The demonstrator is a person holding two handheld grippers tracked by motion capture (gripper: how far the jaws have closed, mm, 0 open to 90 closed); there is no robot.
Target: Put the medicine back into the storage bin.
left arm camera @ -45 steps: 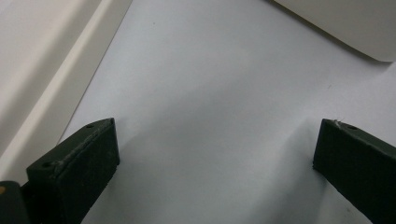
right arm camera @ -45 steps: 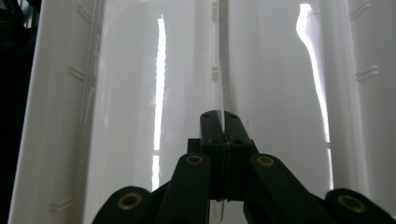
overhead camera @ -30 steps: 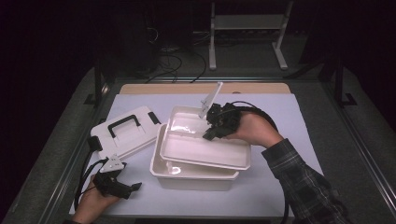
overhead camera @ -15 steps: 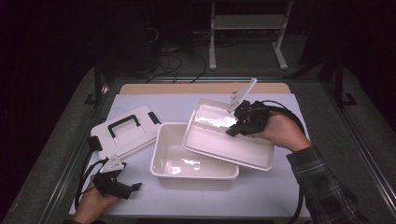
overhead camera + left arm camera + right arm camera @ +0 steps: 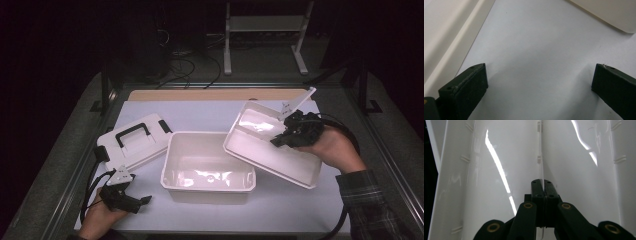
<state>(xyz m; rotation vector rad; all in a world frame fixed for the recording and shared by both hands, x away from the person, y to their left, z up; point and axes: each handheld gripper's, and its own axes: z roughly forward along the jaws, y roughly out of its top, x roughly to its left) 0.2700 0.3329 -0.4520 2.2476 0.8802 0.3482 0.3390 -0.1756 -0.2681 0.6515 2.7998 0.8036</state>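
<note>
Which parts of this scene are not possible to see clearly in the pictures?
- Underside of the inner tray: faces away in the high view.
- Right tool: its tips are hidden by its own body there; the right gripper view shows them clamped on the tray's thin rim.
- Floor behind the table: too dark.
- Lid: latch details too small.

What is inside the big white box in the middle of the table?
The big white box looks empty: its bare, glossy floor shows in the high view. The tray held by the right gripper hangs tilted over its right rim, so that corner is covered.
</note>
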